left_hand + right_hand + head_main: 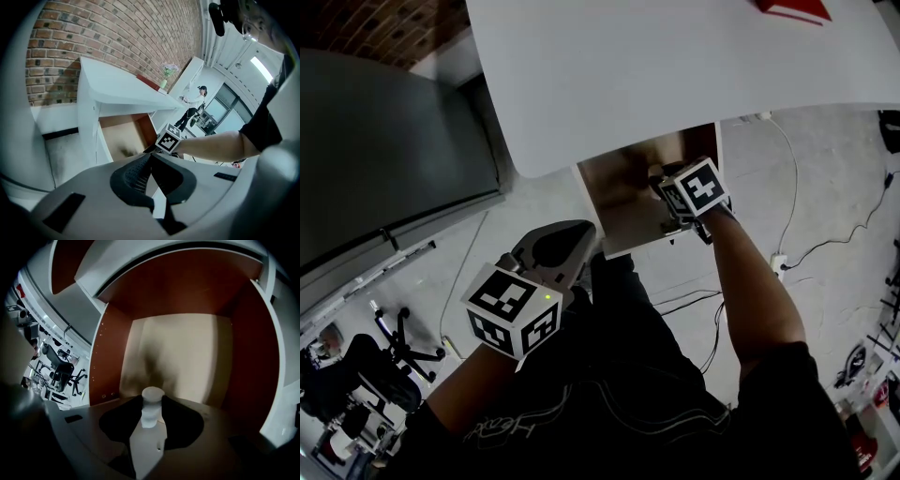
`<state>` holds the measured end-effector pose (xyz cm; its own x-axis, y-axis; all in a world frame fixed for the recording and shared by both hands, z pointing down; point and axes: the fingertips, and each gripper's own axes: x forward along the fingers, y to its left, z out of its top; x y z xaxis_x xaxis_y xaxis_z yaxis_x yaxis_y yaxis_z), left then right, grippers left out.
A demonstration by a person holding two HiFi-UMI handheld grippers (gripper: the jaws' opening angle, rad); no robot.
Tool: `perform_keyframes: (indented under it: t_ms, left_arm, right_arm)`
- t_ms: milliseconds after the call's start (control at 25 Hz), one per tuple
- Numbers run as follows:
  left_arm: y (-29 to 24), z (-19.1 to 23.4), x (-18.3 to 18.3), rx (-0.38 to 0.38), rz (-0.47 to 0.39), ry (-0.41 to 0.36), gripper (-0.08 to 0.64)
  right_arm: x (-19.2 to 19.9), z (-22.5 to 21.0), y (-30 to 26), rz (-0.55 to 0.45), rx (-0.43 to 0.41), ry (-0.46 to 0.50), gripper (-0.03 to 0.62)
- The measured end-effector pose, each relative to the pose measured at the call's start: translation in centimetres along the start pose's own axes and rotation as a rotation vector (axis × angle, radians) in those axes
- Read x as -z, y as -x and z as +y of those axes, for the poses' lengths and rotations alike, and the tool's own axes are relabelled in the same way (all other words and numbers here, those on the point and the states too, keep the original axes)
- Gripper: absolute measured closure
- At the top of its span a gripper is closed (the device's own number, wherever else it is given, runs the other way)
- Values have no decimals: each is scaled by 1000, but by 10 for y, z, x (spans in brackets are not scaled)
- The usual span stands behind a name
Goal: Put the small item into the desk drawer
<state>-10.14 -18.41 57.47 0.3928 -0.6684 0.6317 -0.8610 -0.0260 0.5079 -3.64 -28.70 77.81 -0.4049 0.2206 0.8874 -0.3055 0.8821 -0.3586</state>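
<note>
The small item (pixel 152 395) is a white capped bottle, standing upright between the pads of my right gripper (pixel 152 411), which is shut on it. That gripper (pixel 664 187) reaches into the open desk drawer (pixel 619 192), low over its pale wooden bottom (pixel 183 357), and the item is hidden in the head view. The drawer (pixel 123 137) hangs under the white desk (pixel 675 66). My left gripper (pixel 572 239) hovers over my lap in front of the drawer, its jaws (pixel 149 158) meeting at the tips with nothing between them.
A red book (pixel 792 9) lies on the desk's far edge. A dark grey cabinet (pixel 384 141) stands to the left, with an office chair (pixel 394 352) beyond it. Cables (pixel 825 244) trail on the floor at the right. A brick wall (pixel 117 42) backs the desk.
</note>
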Motion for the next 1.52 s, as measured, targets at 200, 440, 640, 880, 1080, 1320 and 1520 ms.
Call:
perform_keyframes:
  t_ms: [200,440,640,880,1080,1320,1520]
  left_arm:
    - [-1,9,1,-13,-2,8,538]
    - [-3,11,4,-17,1,12,538]
    - [-2,13,5,-15,4,9,538]
    - [3,4,2,10,6,-6,538]
    - [17,-13,-10,46,10,-27,538]
    - [47,-54,-38,118,-11,-102,538]
    - [86,-99,-49,194,-27,-152,538]
  right_arm:
    - [10,-9,-12,62,0,-28,449]
    - [14,-8,-19,59,-19,-33,448]
    - [14,-9,-20,52,-16,-38,404]
    - [8,-7,5,-17,-5,-106,383]
    - [-19,30,86,-187,-39,-249,383]
    - [-6,70,171,-409,-13,-305,383]
    - [-6,138,272,-615,22,-264,420]
